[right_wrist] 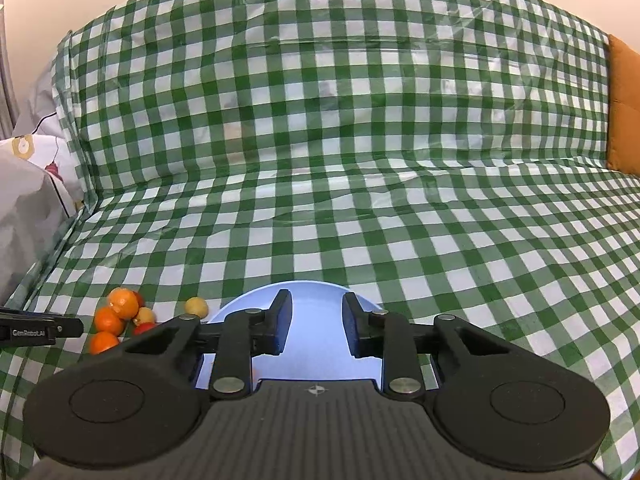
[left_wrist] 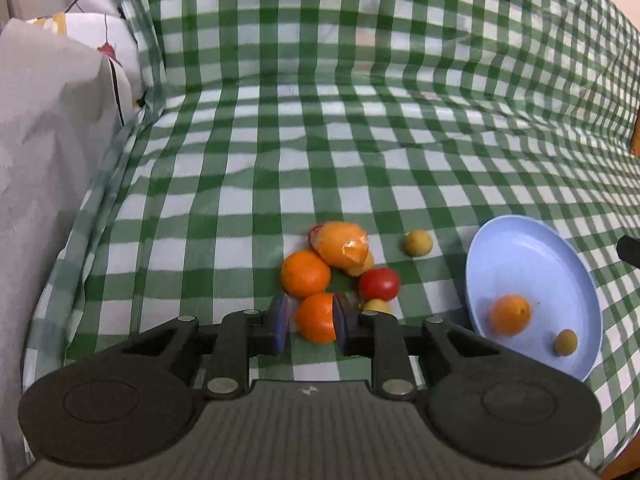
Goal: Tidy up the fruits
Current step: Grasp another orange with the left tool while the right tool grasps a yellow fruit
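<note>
Orange [left_wrist: 316,318] between left jaws.

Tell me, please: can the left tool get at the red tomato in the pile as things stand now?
Probably not yet. The left tool is closed on an orange, so it is occupied. The red tomato lies just beyond, its top uncovered, though other fruit crowd against it.

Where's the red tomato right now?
In the left wrist view, the red tomato sits on the checked cloth, at the pile's right edge, left of the blue plate.
</note>
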`<state>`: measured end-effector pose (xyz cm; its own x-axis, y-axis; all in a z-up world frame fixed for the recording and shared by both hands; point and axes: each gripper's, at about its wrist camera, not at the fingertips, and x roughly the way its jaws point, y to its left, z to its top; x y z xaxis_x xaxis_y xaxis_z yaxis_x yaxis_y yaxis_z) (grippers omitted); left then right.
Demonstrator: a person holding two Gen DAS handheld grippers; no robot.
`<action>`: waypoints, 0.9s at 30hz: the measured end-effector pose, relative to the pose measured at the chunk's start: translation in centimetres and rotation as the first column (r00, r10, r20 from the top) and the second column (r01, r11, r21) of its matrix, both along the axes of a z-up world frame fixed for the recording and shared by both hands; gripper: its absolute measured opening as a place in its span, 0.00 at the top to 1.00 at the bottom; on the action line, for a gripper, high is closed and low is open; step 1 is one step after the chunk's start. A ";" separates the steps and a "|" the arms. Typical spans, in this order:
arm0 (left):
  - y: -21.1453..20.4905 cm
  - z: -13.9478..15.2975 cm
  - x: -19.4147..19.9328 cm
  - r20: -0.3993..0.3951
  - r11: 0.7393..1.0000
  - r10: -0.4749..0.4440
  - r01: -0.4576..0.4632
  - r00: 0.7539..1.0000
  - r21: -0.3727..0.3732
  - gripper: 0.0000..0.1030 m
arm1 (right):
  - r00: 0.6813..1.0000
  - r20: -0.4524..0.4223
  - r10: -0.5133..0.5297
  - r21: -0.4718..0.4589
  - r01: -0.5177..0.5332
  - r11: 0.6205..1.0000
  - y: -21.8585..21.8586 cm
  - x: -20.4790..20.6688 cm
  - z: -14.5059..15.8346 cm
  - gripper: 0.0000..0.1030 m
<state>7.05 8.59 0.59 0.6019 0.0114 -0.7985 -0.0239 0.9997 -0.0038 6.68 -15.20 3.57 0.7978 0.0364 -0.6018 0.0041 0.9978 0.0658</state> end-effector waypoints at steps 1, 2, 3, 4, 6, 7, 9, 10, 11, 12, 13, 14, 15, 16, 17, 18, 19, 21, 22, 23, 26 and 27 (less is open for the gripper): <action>0.0 -0.1 0.0 -0.007 1.000 -0.001 0.001 1.000 0.005 0.74 | 1.000 -0.002 0.006 -0.001 -0.006 1.000 0.1 0.0 0.0 0.72; 0.0 -0.2 0.0 -0.012 1.000 -0.001 0.001 1.000 0.006 0.74 | 1.000 -0.005 0.010 -0.003 -0.010 1.000 0.2 0.0 -0.1 0.72; 0.1 -0.2 0.0 -0.015 1.000 -0.001 0.001 1.000 0.004 0.74 | 1.000 -0.007 0.013 -0.005 -0.013 1.000 0.1 0.0 -0.1 0.72; 0.1 -0.2 0.1 -0.016 1.000 0.000 0.000 1.000 0.001 0.73 | 1.000 -0.011 0.013 -0.006 -0.013 1.000 0.2 0.1 -0.2 0.72; 0.2 -0.2 0.1 -0.015 1.000 0.003 -0.004 1.000 -0.003 0.73 | 1.000 -0.026 0.014 -0.006 -0.014 1.000 0.2 0.3 -0.4 0.72; 0.2 -0.2 0.1 -0.016 1.000 0.004 -0.004 1.000 -0.004 0.73 | 1.000 -0.028 0.013 -0.011 -0.014 1.000 0.3 0.4 -0.4 0.72; 0.1 -0.2 0.1 -0.020 1.000 0.001 -0.001 1.000 -0.003 0.73 | 1.000 -0.025 0.016 -0.016 -0.016 1.000 0.5 0.4 -0.5 0.72; 0.1 -0.3 0.1 -0.022 1.000 0.000 0.000 1.000 -0.001 0.73 | 0.999 -0.027 0.017 -0.016 -0.018 1.000 0.5 0.5 -0.5 0.72; 0.1 -0.4 0.2 -0.024 1.000 -0.001 0.001 1.000 0.001 0.73 | 0.999 -0.030 0.019 -0.016 -0.019 1.000 0.6 0.5 -0.6 0.72; 0.2 -0.5 0.2 -0.026 1.000 -0.001 0.001 1.000 0.002 0.73 | 0.999 -0.030 0.020 -0.018 -0.021 1.000 0.6 0.6 -0.6 0.72; 0.2 -0.5 0.2 -0.027 1.000 0.001 -0.001 1.000 0.002 0.73 | 0.999 -0.028 0.022 -0.021 -0.022 1.000 0.7 0.6 -0.6 0.72; 0.3 -0.6 0.2 -0.028 1.000 0.003 -0.003 1.000 0.001 0.73 | 0.999 -0.027 0.024 -0.022 -0.024 0.999 0.6 0.6 -0.6 0.72; 0.3 -0.6 0.2 -0.029 1.000 0.005 -0.005 1.000 0.001 0.73 | 0.999 -0.029 0.025 -0.024 -0.026 0.999 0.7 0.7 -0.7 0.72; 0.4 -0.6 0.2 -0.031 1.000 0.007 -0.007 0.999 0.000 0.73 | 0.999 -0.032 0.028 -0.028 -0.029 0.999 0.8 0.7 -0.8 0.72; 0.6 -0.6 0.2 -0.032 1.000 0.010 -0.010 0.999 -0.005 0.73 | 0.999 -0.033 0.031 -0.033 -0.032 0.999 0.9 0.9 -0.9 0.72; 0.7 -0.6 0.3 -0.032 1.000 0.013 -0.014 0.999 -0.011 0.73 | 0.999 -0.033 0.035 -0.039 -0.037 0.999 1.1 1.0 -0.9 0.72; 0.9 -0.5 0.3 -0.032 1.000 0.016 -0.017 0.999 -0.014 0.73 | 0.999 -0.034 0.039 -0.042 -0.041 0.998 1.2 1.1 -1.0 0.72; 1.3 -0.5 0.3 -0.036 1.000 0.023 -0.023 0.999 -0.021 0.73 | 0.998 -0.036 0.044 -0.041 -0.046 0.998 1.5 1.4 -1.1 0.72; 1.5 -0.5 0.3 -0.039 0.999 0.027 -0.028 0.999 -0.025 0.73 | 0.998 -0.036 0.046 -0.039 -0.048 0.998 1.6 1.5 -1.2 0.72; 1.8 -0.5 0.2 -0.040 0.999 0.032 -0.033 0.999 -0.029 0.73 | 0.998 -0.036 0.048 -0.035 -0.049 0.998 1.6 1.5 -1.2 0.72; 2.6 -0.6 0.2 -0.053 0.998 0.050 -0.052 0.997 -0.030 0.73 | 0.998 -0.035 0.055 -0.027 -0.056 0.998 2.1 1.6 -1.3 0.72; 3.0 -0.6 0.2 -0.057 0.997 0.060 -0.062 0.997 -0.039 0.74 | 0.998 -0.035 0.059 -0.027 -0.060 0.998 2.4 1.7 -1.3 0.72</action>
